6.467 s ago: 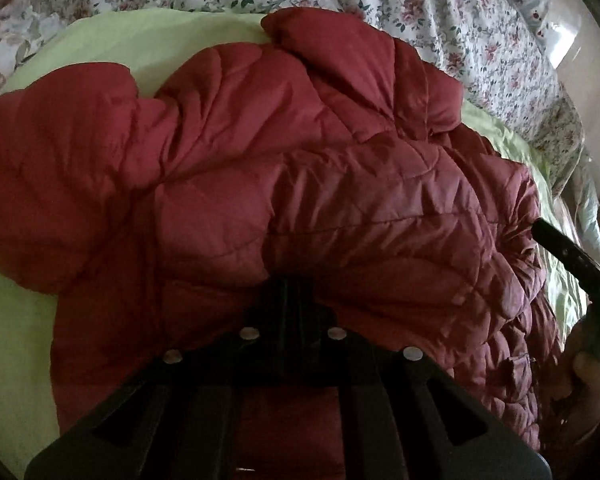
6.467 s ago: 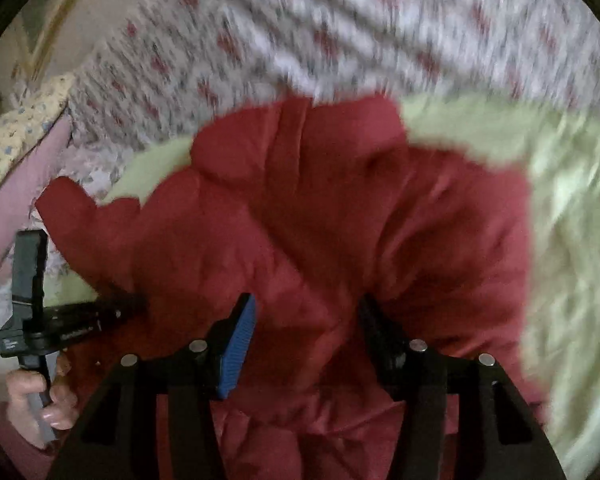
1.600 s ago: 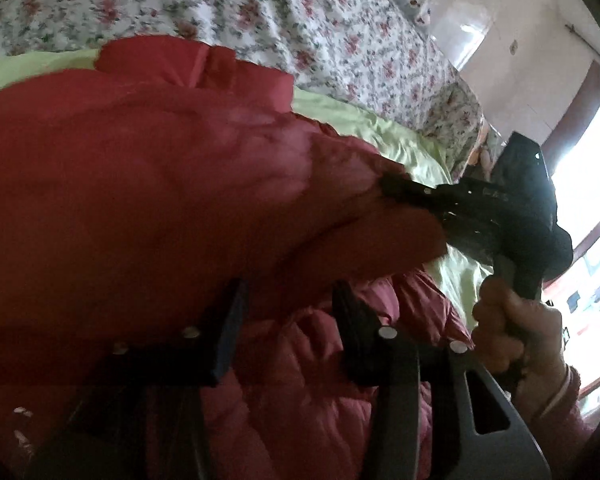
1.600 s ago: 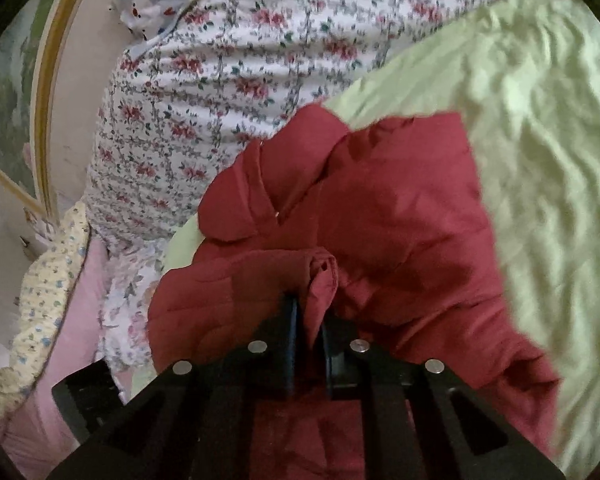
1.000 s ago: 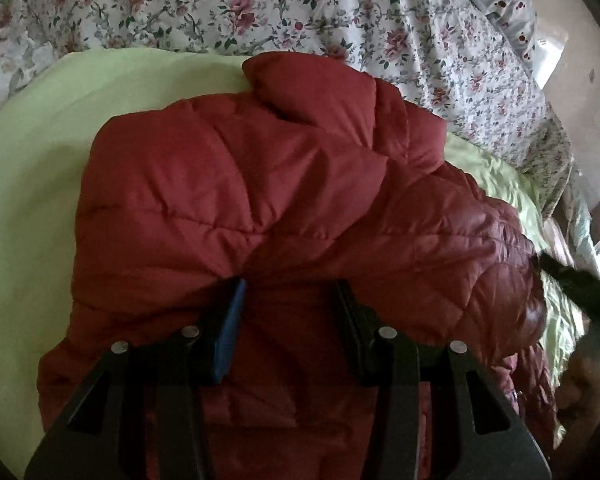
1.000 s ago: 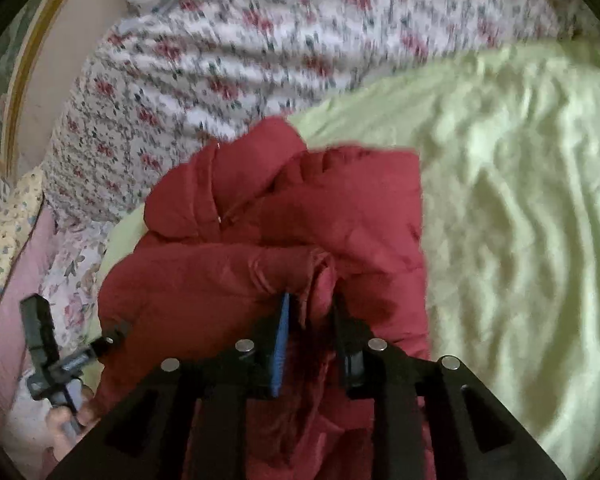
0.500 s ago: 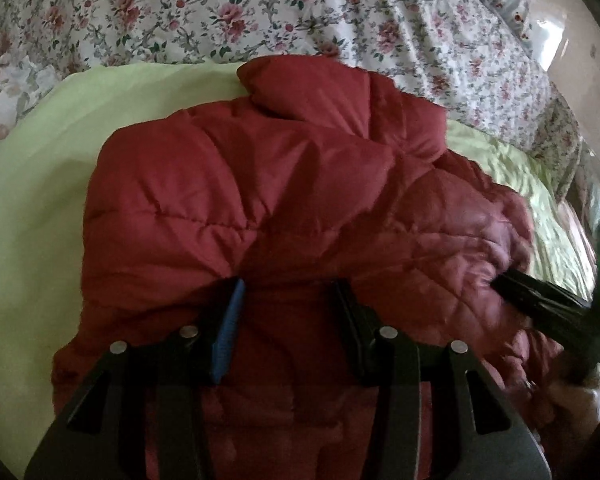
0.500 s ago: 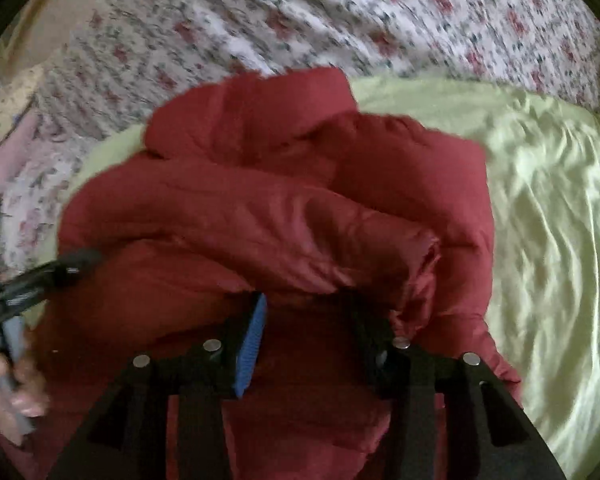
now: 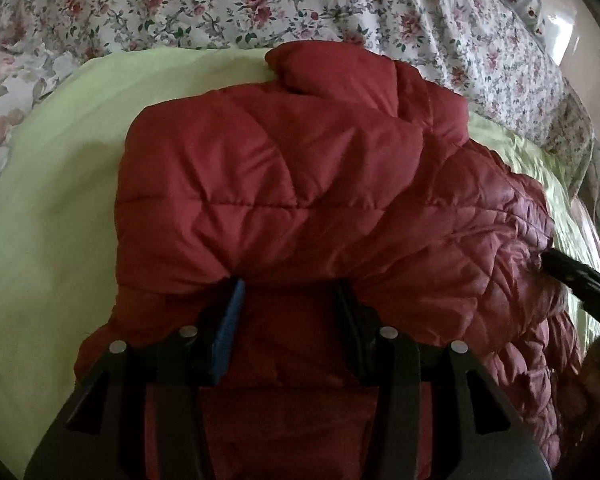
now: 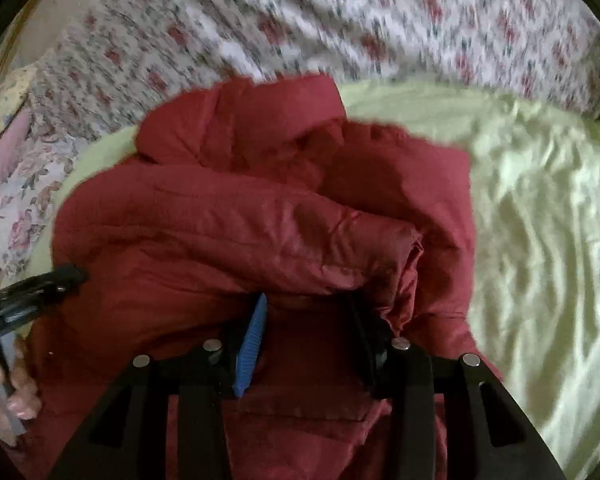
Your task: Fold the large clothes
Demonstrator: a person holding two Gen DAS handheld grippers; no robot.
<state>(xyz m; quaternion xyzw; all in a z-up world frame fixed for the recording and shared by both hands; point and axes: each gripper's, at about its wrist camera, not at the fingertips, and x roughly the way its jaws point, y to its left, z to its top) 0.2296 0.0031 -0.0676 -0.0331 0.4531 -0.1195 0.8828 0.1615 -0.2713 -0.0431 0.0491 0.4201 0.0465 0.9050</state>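
Red quilted jacket (image 9: 284, 200), lying at frame centre on the bed's green sheet (image 9: 52, 208), is seen partly folded, with further folds judged outstanding, while left tool (image 9: 290, 294) and right tool (image 10: 308, 308) are spread wide, nothing gripped.

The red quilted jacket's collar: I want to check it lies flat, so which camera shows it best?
The left wrist view: it is sharp, and the collar of the red quilted jacket lies at the far edge against the floral bedding. The right wrist view shows the collar too, but motion-blurred.
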